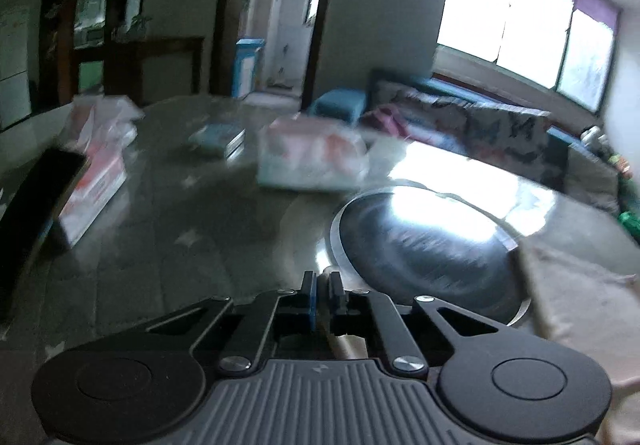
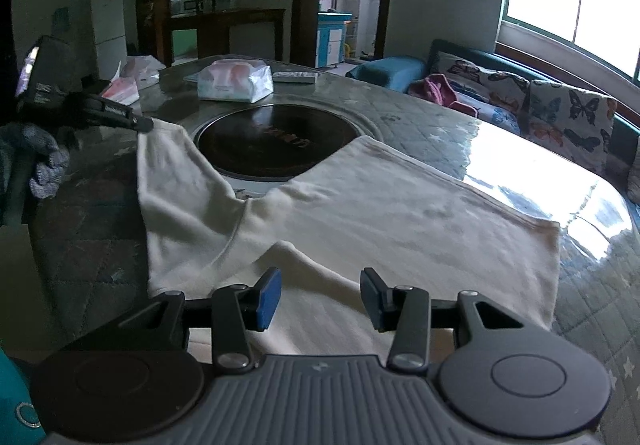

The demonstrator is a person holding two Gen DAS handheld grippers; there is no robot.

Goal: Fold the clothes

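Observation:
A cream garment (image 2: 352, 213) lies spread on the round table (image 2: 432, 125), partly over the dark cooktop (image 2: 276, 141) in the table's middle. My right gripper (image 2: 320, 297) is open and empty just above the garment's near edge. My left gripper (image 2: 146, 124) shows at the far left of the right wrist view, shut on the tip of the garment's sleeve. In the blurred left wrist view its jaws (image 1: 323, 295) are shut, a strip of cream cloth shows behind them, and the garment (image 1: 580, 301) lies at the right.
A tissue pack (image 2: 234, 81), a remote (image 2: 295, 76), plastic bags and a red-white box (image 2: 122, 89) sit on the far side of the table. A sofa with butterfly cushions (image 2: 560, 113) stands under the window at right.

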